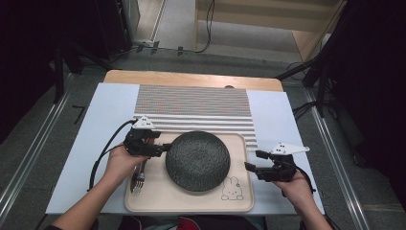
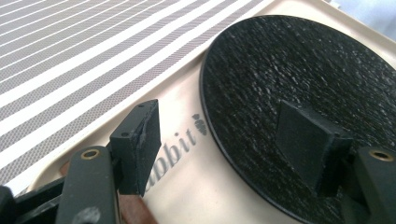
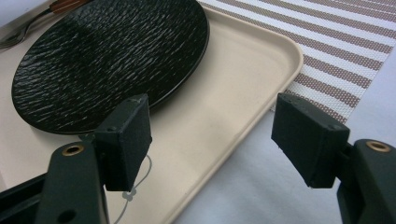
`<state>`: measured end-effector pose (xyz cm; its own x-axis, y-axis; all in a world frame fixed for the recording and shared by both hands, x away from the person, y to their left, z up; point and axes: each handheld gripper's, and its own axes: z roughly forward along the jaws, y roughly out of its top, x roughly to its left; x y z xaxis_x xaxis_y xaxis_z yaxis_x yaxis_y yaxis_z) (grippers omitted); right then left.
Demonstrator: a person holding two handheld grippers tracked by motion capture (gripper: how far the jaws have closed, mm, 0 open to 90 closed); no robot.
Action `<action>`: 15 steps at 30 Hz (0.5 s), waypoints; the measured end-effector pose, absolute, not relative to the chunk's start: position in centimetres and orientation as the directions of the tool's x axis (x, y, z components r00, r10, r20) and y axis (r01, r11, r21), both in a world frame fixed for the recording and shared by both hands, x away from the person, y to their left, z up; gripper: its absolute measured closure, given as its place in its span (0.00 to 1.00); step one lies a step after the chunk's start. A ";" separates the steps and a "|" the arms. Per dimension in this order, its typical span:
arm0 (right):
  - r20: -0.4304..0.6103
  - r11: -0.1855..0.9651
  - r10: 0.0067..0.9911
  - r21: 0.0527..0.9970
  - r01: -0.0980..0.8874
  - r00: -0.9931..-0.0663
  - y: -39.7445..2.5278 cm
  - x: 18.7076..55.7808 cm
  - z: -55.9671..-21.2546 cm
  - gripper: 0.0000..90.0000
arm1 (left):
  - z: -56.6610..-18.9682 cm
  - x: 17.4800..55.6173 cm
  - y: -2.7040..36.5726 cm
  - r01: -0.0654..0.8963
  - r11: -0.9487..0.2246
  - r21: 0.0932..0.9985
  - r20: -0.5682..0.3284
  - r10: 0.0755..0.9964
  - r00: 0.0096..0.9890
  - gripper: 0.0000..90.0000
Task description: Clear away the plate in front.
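The black textured plate (image 1: 197,160) lies in the middle of a beige tray (image 1: 158,199), which rests at the near edge of the table (image 1: 95,143). The left gripper (image 1: 165,148) stands at the plate's left rim with its jaws spread wide, one over the tray's bare surface and one above the plate, gripping nothing. A fork (image 1: 138,179) lies along the tray's left edge, partly under the left hand (image 1: 125,163). The right gripper (image 1: 253,161) hovers at the tray's right edge, its jaws likewise apart and empty, straddling the tray's rim. A rabbit drawing (image 1: 231,188) marks the tray's near right corner. A striped placemat (image 1: 191,108) lies beyond the tray toward the table's far edge.
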<state>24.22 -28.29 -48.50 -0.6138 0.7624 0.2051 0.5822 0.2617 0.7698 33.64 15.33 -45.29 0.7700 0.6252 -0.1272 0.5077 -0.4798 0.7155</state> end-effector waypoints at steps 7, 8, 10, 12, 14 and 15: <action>0.207 0.268 0.760 0.764 0.587 -0.617 -28.2 24.3 -48.5 0.29 | -45.2 33.3 16.5 0.520 -0.457 0.722 -0.131 0.647 0.751 0.32; 0.207 0.268 0.758 0.765 0.585 -0.618 -28.2 24.3 -48.5 0.29 | -45.2 33.2 16.6 0.521 -0.460 0.719 -0.128 0.649 0.750 0.32; 0.209 0.267 0.758 0.765 0.586 -0.618 -28.1 24.3 -48.6 0.29 | -45.3 33.0 16.9 0.523 -0.454 0.721 -0.129 0.653 0.746 0.31; 0.206 0.271 0.757 0.764 0.585 -0.620 -28.1 24.3 -48.6 0.29 | -45.4 32.8 17.2 0.520 -0.456 0.722 -0.122 0.655 0.745 0.31; 0.208 0.272 0.757 0.762 0.588 -0.620 -28.1 24.3 -48.6 0.29 | -45.4 32.6 17.4 0.520 -0.458 0.721 -0.117 0.660 0.742 0.31; 0.207 0.273 0.756 0.762 0.587 -0.621 -28.1 24.3 -48.6 0.29 | -45.4 32.5 17.6 0.520 -0.457 0.721 -0.115 0.662 0.741 0.29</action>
<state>24.34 -28.11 -48.59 -0.6207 0.7562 0.2073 0.5875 0.2734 0.7617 32.50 17.62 -45.42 0.7408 0.6618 -0.1149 0.5203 -0.4572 0.7213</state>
